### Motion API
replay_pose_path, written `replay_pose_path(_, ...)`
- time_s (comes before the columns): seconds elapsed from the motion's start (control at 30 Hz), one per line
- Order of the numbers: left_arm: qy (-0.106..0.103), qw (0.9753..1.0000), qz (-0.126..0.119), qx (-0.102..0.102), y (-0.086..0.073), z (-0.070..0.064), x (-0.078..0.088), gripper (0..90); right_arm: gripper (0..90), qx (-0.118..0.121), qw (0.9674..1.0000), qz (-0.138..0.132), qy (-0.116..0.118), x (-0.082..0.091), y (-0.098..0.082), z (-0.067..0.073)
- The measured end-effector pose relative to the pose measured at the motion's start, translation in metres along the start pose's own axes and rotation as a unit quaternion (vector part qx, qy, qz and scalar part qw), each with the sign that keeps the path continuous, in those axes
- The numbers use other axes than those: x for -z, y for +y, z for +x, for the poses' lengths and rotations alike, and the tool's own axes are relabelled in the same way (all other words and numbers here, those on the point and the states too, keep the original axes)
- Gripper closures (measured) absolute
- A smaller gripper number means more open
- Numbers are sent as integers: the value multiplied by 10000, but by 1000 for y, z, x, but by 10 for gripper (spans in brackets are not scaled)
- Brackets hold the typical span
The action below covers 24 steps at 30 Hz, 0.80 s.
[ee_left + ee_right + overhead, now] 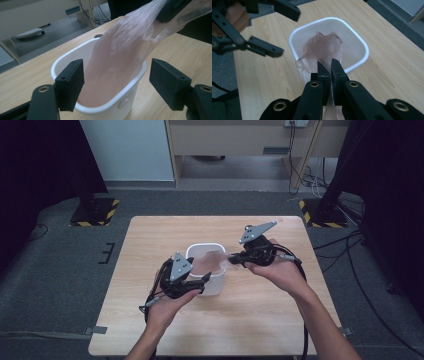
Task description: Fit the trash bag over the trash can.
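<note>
High view: a white, rounded-square plastic bin [212, 270] stands near the middle of a light wooden table [150, 240], and a thin, translucent pink plastic bag [212, 260] stretches from inside it up toward the right gripper [233, 259]. In the right gripper view that gripper's two black jaws are pressed together on a strip of the bag, whose crumpled bulk [322, 46] hangs down into the bin [359, 47]. The left gripper [202, 281] sits at the bin's near left edge. In the left gripper view its jaws stand spread, one on either side of the bin's rim [135, 77], and the bag [120, 52] rises between them without touching either pad. The bag looks blurred where it is pulled taut.
</note>
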<state>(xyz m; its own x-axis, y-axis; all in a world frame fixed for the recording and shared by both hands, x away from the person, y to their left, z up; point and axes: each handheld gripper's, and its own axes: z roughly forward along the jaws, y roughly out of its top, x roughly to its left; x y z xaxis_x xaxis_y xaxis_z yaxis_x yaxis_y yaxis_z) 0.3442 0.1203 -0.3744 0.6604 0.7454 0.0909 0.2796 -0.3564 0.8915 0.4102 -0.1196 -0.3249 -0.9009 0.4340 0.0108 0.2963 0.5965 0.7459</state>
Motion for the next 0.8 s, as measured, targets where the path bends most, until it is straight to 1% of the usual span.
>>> replay_pose_path(0.1,-51,9998,107,-147,4,-3,-6,292,883,-32,10000,-29,38,-6,5,5)
replay_pose_path(0.2,-41,9995,133,-276,8,-8,-10,316,882,-53,9999,-62,65,-11,10,8)
replay_pose_path(0.27,6,9991,140,-405,10,-10,-11,368,882,-31,10000,-52,72,-13,13,10)
replay_pose_path(0.3,12,9990,137,-423,11,-10,-12,388,882,-24,10000,-58,72,-14,14,11)
replay_pose_path(0.43,35,9989,170,-426,12,-10,-14,477,881,-62,9999,-93,60,-15,17,12)
replay_pose_path(0.47,31,9989,180,-425,11,-10,-14,506,880,-64,9999,-96,50,-15,17,12)
replay_pose_path(0.53,103,9989,193,-409,11,-10,-14,583,876,-97,9999,-96,46,-14,17,12)
replay_pose_path(0.57,92,9990,210,-390,11,-10,-14,624,873,-98,9999,-98,36,-14,17,11)
replay_pose_path(0.63,96,9990,262,-343,11,-8,-15,711,858,-93,9999,-120,20,-13,17,11)
replay_pose_path(0.7,77,9988,367,-327,11,-7,-17,768,839,-91,9999,-127,2,-12,16,11)
replay_pose_path(0.73,100,9988,374,-303,11,-8,-18,797,828,-78,9999,-136,-6,-11,16,11)
replay_pose_path(0.8,81,9988,417,-242,11,-7,-19,844,793,-59,9999,-154,-24,-10,15,11)
